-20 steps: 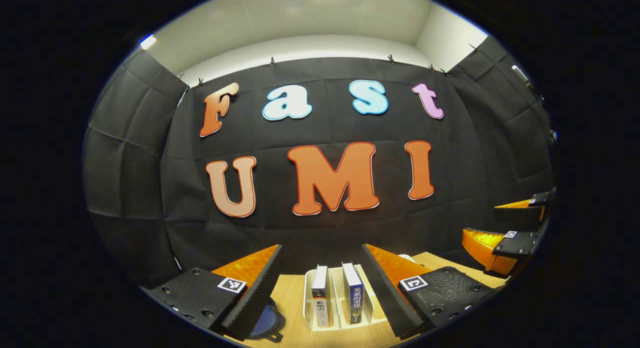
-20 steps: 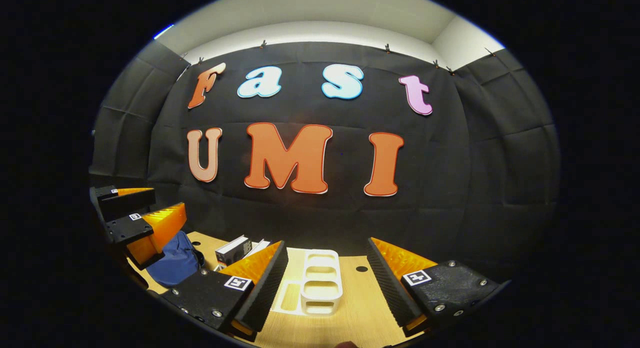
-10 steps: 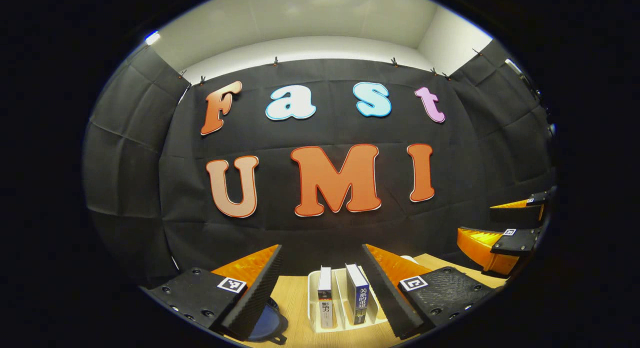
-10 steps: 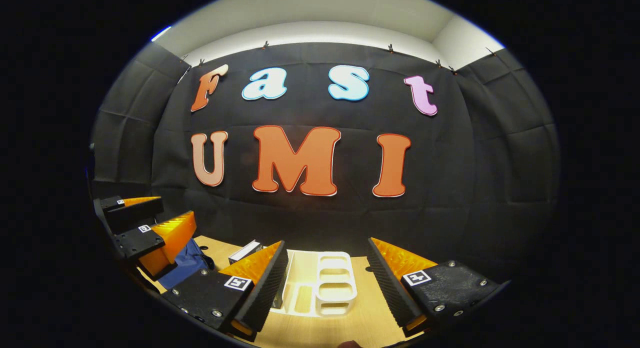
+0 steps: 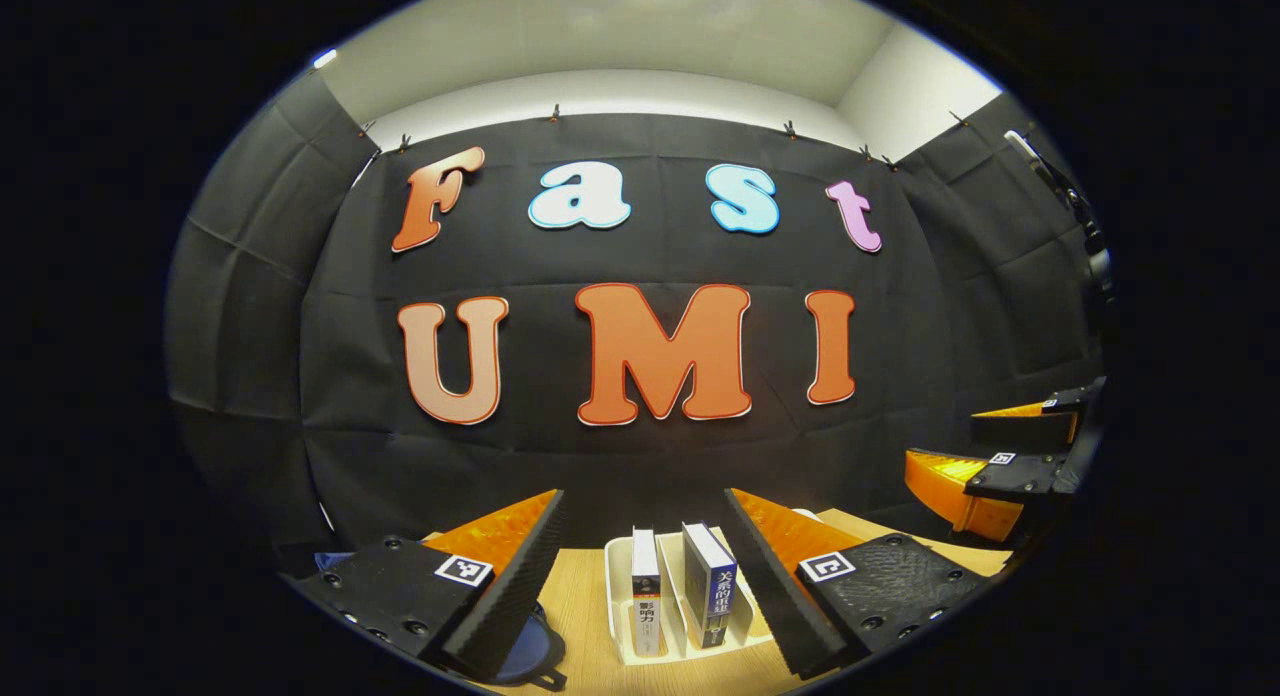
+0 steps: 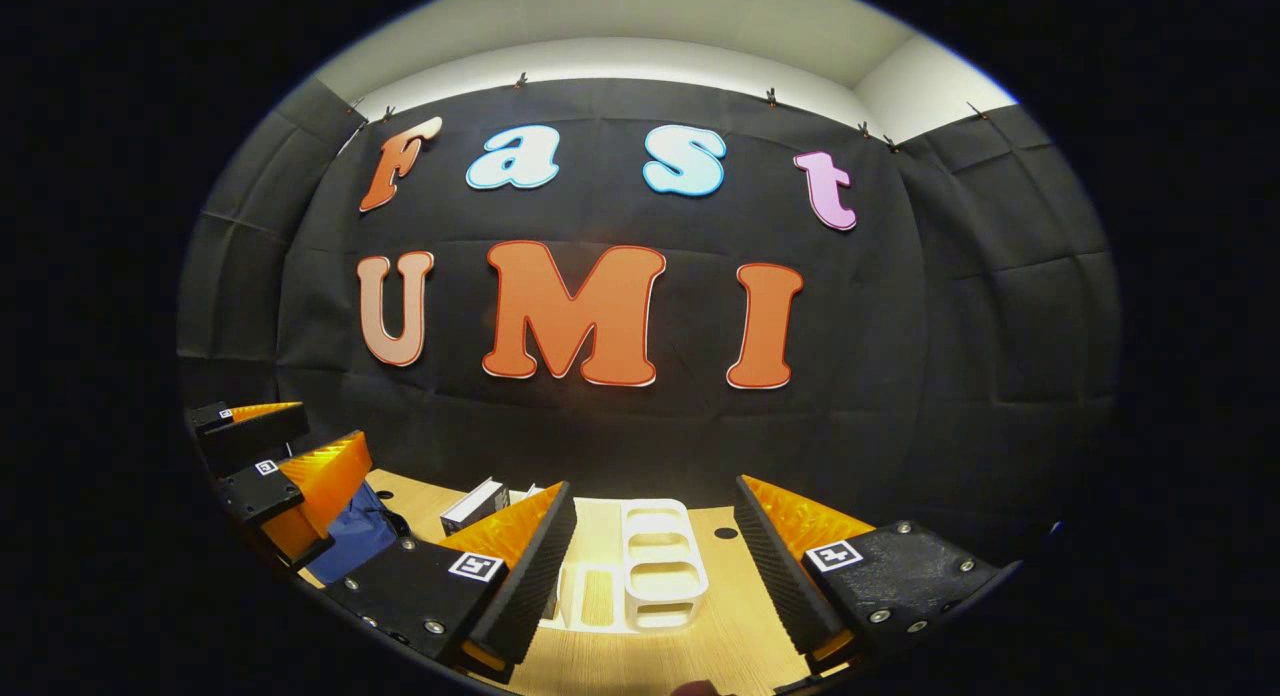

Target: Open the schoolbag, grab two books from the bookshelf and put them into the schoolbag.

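- Left gripper view, bottom centre: left gripper (image 5: 642, 521) held above the wooden bench (image 5: 583, 601), fingers spread wide apart, grasping nothing.
- Between those fingers, lower down: white bookshelf (image 5: 618, 596) on the bench, with two books upright in its slots, the pale-spined book (image 5: 645, 591) on the left and the blue-spined book (image 5: 708, 586) just right of it, leaning a little.
- Bottom left, under the left finger: a patch of the blue schoolbag (image 5: 525, 656), mostly hidden; open or closed cannot be told.
- Right edge, mid-height: right gripper (image 5: 985, 446) hanging in the air, fingers parted, nothing between them.
- Right gripper view, bottom centre: right gripper (image 6: 652, 521) over the bench (image 6: 735, 616), fingers released and wide, gripping nothing.
- Between them: bookshelf's white end wall (image 6: 660, 566) with its oval openings.
- Lower left: books (image 6: 475, 504) just showing behind the left finger; left of them the blue schoolbag (image 6: 362, 541) lying on the bench.
- Left edge: left gripper (image 6: 275, 446) above the schoolbag, fingers apart, clear of it.
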